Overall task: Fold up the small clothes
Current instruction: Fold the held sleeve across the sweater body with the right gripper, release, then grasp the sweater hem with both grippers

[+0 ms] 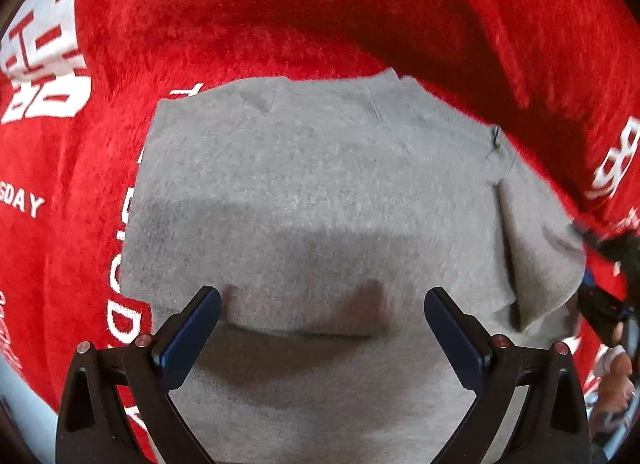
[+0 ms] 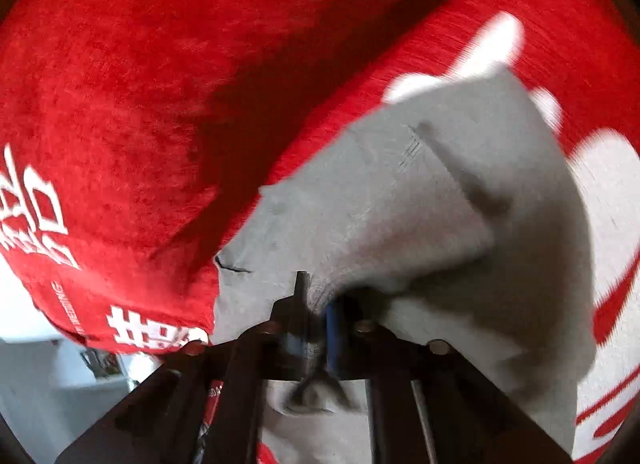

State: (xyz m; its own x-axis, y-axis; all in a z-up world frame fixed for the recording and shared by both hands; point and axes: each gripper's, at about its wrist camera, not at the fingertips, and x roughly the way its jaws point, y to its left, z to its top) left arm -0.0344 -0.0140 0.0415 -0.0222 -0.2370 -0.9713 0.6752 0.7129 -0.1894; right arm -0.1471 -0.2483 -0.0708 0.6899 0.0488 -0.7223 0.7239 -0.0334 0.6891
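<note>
One grey garment [image 1: 320, 192] flat on red printed cloth [image 1: 240, 16], mid-frame; right tool [image 2: 316, 316] pinches its lifted edge at frame right, left tool [image 1: 322, 304] spread empty above it; fold likely travels leftward

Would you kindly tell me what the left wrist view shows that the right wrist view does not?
Only the left wrist view shows the left hand-held gripper, open above the grey garment, holding nothing. Only the right wrist view shows the right hand-held gripper shut on a bunched fold of the garment. Both show the grey garment on the red blanket with white print.
</note>
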